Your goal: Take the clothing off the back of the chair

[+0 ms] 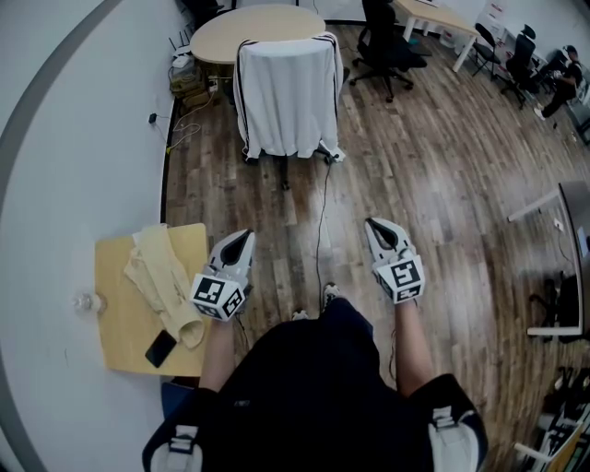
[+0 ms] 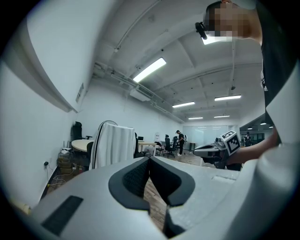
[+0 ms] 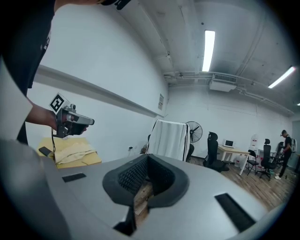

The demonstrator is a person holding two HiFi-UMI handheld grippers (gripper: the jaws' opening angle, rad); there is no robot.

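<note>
The clothing [image 1: 288,92] was a white top with black stripes running down its side edges. It hung draped over the back of a chair [image 1: 284,173] and covered it so fully that only the wheeled base showed under the hem. It hung fairly smooth, with soft vertical folds. The chair stood just in front of a round table [image 1: 267,28], near the wall [image 1: 74,138] on the left and well apart from the person.

A broad stretch of bare wooden floor [image 1: 424,184] lay between the person and the chair. Only a thin dark cable [image 1: 323,212] crossed it, running from the chair's base back towards the person's feet. A black office chair [image 1: 383,46] stood to the right of the draped one.

The left gripper [image 1: 244,236] and the right gripper [image 1: 376,224] were held side by side and pointed towards the chair. Each pair of jaws was closed together with nothing between them. Each gripper carried a cube with black-and-white square patterns.

A small yellow counter [image 1: 115,341] stood against the wall beside the left gripper. It held a folded cream cloth [image 1: 161,277], a dark phone [image 1: 160,348] and a small clear bottle [image 1: 88,301] at its left edge.
</note>
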